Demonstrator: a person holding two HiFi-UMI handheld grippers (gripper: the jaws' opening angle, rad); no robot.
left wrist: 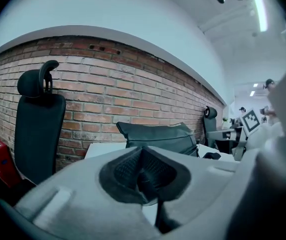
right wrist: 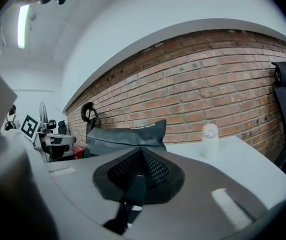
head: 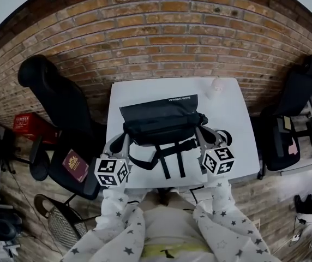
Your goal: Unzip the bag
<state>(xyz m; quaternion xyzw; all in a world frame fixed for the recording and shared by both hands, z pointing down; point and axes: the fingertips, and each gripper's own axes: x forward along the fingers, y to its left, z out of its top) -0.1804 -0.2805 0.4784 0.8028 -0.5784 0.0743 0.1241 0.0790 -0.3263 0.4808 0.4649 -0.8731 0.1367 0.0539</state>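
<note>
From the head view, the bag (head: 159,121) lay flat in the middle of the white bench (head: 238,124), its straps (head: 169,158) trailing toward the near edge. The left gripper (head: 122,142) sat at the bag's left end and the right gripper (head: 201,132) at its right end, both close to the near edge. Bare bench showed on either side of the bag, more of it on the right. A small white bottle (head: 216,86) stood near the far right corner, apart from the bag. The far edge met a brick wall (head: 161,37). One dark chair (head: 58,105) crowded the left edge and another (head: 295,100) stood off the right edge.

In the left gripper view, the left gripper (left wrist: 143,171) had its jaws pressed together, with a dark strip in the seam that could not be identified. The bag (left wrist: 158,134) lay beyond, past a strip of bare bench (left wrist: 100,150).

In the right gripper view, the right gripper (right wrist: 142,169) was likewise closed. The bag (right wrist: 125,134) lay ahead to the left, the bottle (right wrist: 209,140) to the right, with open bench (right wrist: 233,154) around the bottle.
</note>
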